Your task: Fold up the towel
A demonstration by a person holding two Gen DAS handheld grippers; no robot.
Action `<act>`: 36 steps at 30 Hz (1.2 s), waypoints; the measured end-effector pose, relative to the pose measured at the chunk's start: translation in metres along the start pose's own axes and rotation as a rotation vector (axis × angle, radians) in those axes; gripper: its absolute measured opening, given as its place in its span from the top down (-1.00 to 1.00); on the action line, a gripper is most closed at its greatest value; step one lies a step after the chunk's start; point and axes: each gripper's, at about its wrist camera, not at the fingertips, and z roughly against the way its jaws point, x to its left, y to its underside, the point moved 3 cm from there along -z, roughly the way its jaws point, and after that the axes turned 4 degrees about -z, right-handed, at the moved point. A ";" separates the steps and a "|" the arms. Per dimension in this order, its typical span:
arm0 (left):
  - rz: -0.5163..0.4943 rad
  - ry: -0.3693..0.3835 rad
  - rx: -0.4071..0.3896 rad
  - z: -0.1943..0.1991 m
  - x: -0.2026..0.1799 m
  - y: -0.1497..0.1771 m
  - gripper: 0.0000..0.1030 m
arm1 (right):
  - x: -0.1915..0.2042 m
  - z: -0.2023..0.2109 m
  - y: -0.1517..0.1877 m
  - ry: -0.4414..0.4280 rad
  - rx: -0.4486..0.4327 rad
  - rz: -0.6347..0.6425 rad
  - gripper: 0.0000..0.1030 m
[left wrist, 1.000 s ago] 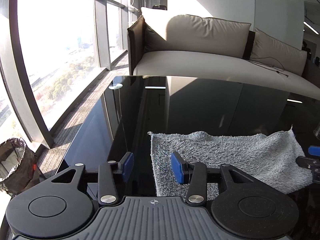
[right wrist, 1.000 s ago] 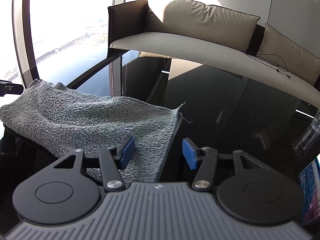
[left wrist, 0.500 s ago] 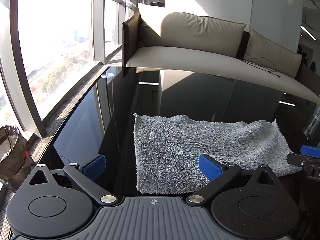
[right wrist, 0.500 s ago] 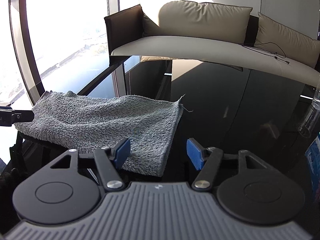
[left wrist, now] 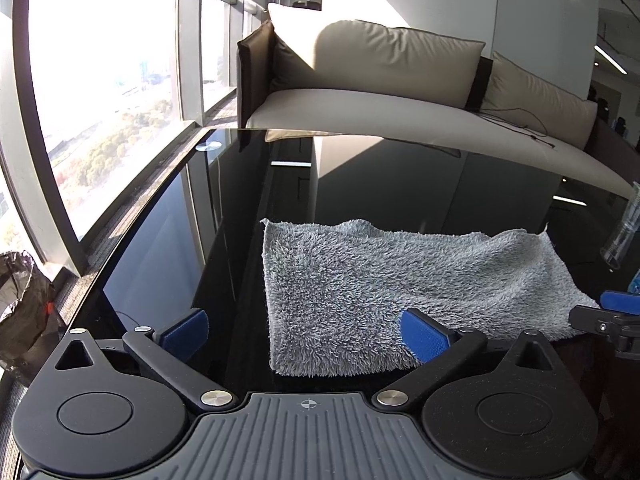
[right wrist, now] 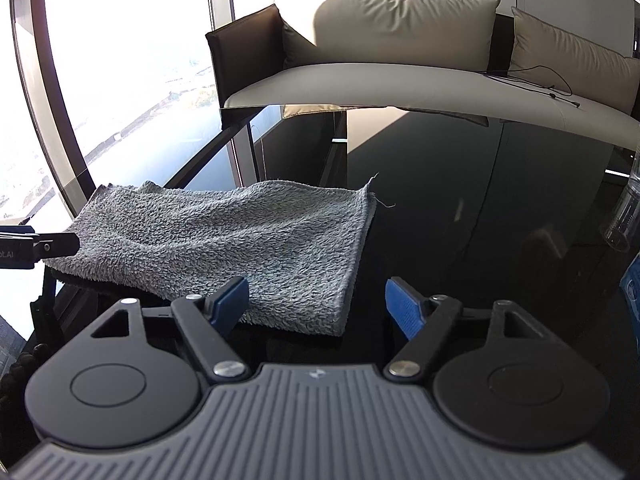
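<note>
Left gripper (left wrist: 306, 330) spread wide after opening, pads clear of the towel (left wrist: 384, 280), tilted down over its near left corner. Right gripper (right wrist: 318, 304) likewise just opened, nothing pinched, angled down at the near right corner. Towel folded flat on the black table (left wrist: 400, 184).

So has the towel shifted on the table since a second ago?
Yes. The towel has dropped flat onto the black table; its far edge lies lower against the sofa. Both tongs have just been opening, gripping nothing.
</note>
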 end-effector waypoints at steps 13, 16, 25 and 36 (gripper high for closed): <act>0.028 0.029 0.020 0.003 0.002 -0.001 -0.73 | -0.008 0.006 0.000 -0.013 0.026 -0.106 -0.51; 0.028 0.027 0.033 0.001 0.002 0.001 -0.66 | -0.010 0.006 0.000 -0.003 0.028 -0.114 -0.51; 0.041 0.039 0.060 -0.002 0.003 0.006 -0.21 | -0.010 0.006 0.001 0.004 0.030 -0.108 -0.51; 0.032 0.022 0.062 0.001 0.002 0.006 0.43 | -0.011 0.006 0.001 0.006 0.034 -0.106 -0.51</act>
